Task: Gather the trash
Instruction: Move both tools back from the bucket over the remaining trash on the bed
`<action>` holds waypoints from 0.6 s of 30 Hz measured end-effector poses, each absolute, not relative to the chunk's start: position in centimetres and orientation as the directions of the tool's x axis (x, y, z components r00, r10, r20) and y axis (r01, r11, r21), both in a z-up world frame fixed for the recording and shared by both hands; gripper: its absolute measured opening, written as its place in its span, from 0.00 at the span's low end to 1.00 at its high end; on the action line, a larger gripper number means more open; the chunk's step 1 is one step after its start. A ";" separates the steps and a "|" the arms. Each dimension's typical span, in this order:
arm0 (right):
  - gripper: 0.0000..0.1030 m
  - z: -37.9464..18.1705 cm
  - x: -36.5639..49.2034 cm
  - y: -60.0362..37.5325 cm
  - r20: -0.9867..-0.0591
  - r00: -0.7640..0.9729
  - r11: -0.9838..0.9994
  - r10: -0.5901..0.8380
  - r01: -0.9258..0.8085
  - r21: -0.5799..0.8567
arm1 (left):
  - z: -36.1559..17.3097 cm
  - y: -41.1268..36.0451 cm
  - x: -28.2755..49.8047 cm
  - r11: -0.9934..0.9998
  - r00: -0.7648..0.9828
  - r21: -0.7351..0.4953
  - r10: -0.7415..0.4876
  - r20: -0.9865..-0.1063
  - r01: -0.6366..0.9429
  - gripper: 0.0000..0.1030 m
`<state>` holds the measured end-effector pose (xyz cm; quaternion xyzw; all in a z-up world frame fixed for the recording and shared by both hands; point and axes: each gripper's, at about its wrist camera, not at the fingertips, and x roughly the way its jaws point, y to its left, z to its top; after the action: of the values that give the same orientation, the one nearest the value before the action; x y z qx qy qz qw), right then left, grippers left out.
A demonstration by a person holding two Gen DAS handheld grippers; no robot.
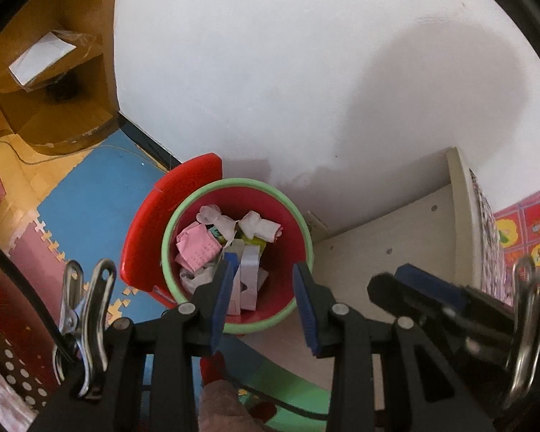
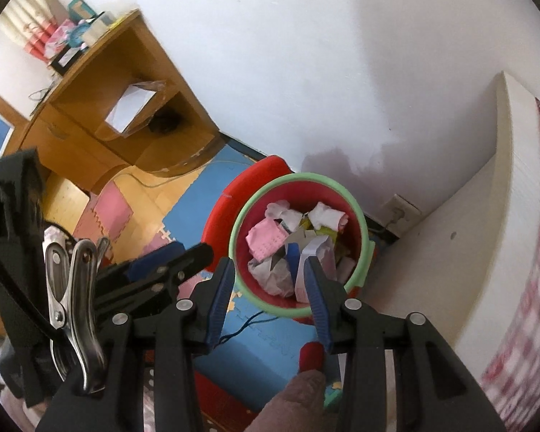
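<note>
Left gripper (image 1: 262,280), left wrist view: we see its blue-padded fingers (image 1: 222,302) spread wide at lower centre of the frame, nothing between them. Directly beyond them sits the red bin (image 1: 288,212) with its pale green rim, standing on the foam floor mat (image 1: 90,201) against the white wall (image 1: 306,72). Inside we note crumpled white paper (image 1: 259,225), a pink sheet (image 1: 197,244) and a tall white carton (image 1: 248,273). A red lid or dustpan-like piece (image 1: 144,226) leans behind the bin at its left. At lower right the other tool's blurred tip pokes in; a cream cabinet side (image 1: 406,230) fills the right.

Right gripper (image 2: 268,282), right wrist view: fingers likewise parted and empty, lower centre, the right finger overlapping the bin's near rim in the picture. The bin (image 2: 356,230) lies centre right, same load of paper (image 2: 322,216) and pink sheet (image 2: 264,239). The left tool shows at left of the frame. A wooden desk (image 2: 100,122) occupies the upper left, a wall socket (image 2: 399,212) sits right of the bin.

Our reading: both tools hang empty above a bin already holding scraps, so a drop looks finished, or the bin itself is next. No loose trash shows on the visible floor. The next move calls for swinging away to find remaining litter, keeping clear of the blue cable (image 2: 248,324) trailing on the mat.
</note>
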<state>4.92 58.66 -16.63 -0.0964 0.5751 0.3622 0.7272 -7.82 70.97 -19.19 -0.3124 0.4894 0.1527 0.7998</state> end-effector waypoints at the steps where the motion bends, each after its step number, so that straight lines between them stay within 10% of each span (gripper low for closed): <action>1: 0.40 -16.3 4.4 58.3 -0.902 0.073 0.709 0.426 -0.645 0.283 | -18.8 70.7 -8.2 0.762 0.472 -0.342 -0.053 -0.880 -0.551 0.35; 18: 0.40 -7.1 -3.5 49.7 -0.784 0.136 0.585 0.605 -0.745 0.322 | -10.5 63.8 -16.1 0.786 0.489 -0.239 0.091 -0.867 -0.570 0.35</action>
<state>-3.47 49.74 -7.12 -0.0728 0.4791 0.4497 0.7503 -16.10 63.77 -10.52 -0.2582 0.4639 0.2006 0.8233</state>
